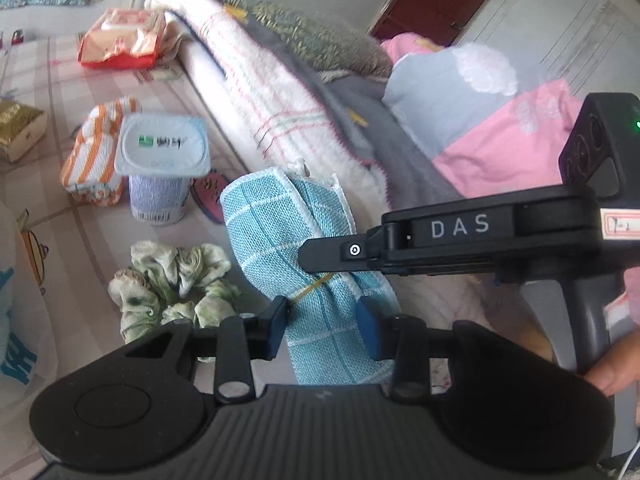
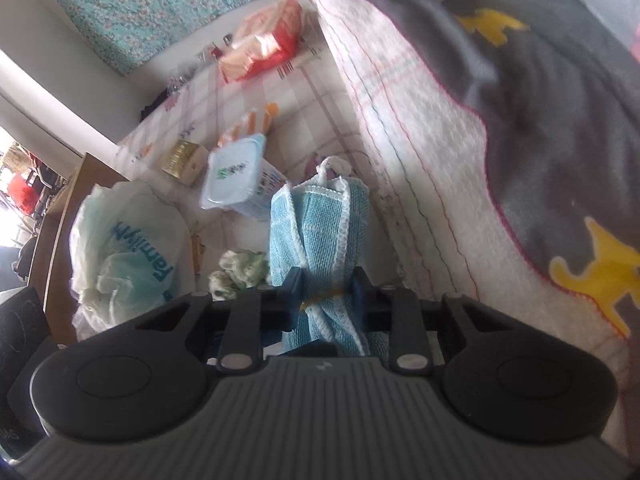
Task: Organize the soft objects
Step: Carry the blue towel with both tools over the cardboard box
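Note:
A rolled light-blue towel (image 1: 280,224) with a yellow rubber band (image 1: 310,285) around its waist stands tilted over the checked bed sheet (image 1: 48,92). My left gripper (image 1: 324,324) is shut on the towel's lower part, a pad pressing on each side. My right gripper (image 1: 316,256) reaches in from the right and lies against the roll just above the band. In the right wrist view the towel (image 2: 320,220) is pinched at the band (image 2: 320,295) by my right gripper (image 2: 324,300), shut on it. The towel's bottom end is hidden behind the grippers.
A green-white scrunchie (image 1: 172,284) lies left of the towel, with a yogurt cup (image 1: 164,148) and an orange-striped cloth (image 1: 96,152) behind it. A red packet (image 1: 120,40) lies further back. Folded blankets (image 1: 260,92) and a pink pillow (image 1: 500,136) fill the right. A plastic bag (image 2: 128,240) sits left.

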Demonstrator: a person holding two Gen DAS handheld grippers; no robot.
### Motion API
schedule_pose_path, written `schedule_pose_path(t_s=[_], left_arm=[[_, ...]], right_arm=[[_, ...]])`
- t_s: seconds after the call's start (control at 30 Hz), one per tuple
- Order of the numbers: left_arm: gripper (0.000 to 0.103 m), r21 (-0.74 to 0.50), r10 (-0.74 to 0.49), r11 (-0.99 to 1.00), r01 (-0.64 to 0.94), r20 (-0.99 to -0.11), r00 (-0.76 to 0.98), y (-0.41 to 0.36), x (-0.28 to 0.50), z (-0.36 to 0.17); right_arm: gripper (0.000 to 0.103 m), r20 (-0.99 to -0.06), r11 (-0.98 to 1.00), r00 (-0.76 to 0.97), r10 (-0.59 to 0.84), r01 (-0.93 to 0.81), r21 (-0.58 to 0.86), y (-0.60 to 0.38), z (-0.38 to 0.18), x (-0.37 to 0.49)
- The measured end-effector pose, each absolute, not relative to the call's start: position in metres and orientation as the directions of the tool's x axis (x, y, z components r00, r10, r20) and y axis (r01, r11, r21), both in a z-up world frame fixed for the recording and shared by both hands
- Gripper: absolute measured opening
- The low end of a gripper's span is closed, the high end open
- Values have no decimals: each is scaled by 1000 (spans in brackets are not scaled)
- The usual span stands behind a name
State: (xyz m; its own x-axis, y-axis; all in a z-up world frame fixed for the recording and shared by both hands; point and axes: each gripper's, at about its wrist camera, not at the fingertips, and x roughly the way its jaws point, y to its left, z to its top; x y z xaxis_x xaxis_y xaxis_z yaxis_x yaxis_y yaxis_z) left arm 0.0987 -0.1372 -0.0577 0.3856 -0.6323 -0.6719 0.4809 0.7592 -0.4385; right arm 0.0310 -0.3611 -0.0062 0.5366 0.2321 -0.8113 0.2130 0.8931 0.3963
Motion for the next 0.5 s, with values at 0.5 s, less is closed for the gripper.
schedule_pose_path(t_s=[0.5], left_arm=[[39,-350,-565,824,445,-452,690,-29,57,44]], right_arm=[[24,-634,914,697,335,-77,398,-251,108,47]])
